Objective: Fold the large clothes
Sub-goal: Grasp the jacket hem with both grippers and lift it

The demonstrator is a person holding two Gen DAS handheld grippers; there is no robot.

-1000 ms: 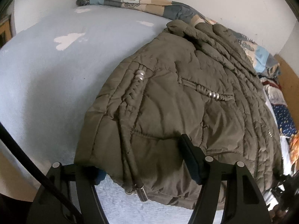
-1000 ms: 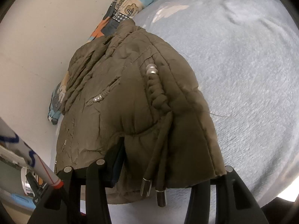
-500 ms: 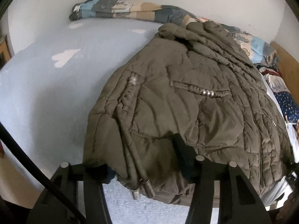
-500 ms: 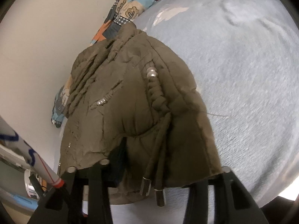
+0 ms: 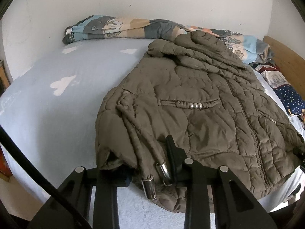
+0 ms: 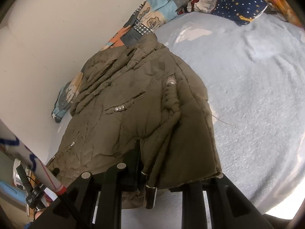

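An olive quilted jacket [image 5: 200, 103] is spread on a light-blue fleece bed cover [image 5: 57, 105], its far end against a patchwork blanket [image 5: 122, 27] along the wall. The near hem is gathered at both tongs. The left gripper [image 5: 150, 164] is seen with its jaws closing on a bunched hem corner, with the metal-tipped drawcords [image 5: 152, 171] lying between them. The right gripper [image 6: 171, 173] is likewise closing, the other hem corner draped between its jaws with a cord tip [image 6: 150, 194] hanging below.

The step in hand is judged to be the first fold, hem carried toward the collar. For it to be done well, both layers should be pinched firmly before any lift, the two corners raised level and together, and the cords tucked inside rather than left dangling. The padded fabric is expected to spring back, so it should be laid down and pressed.
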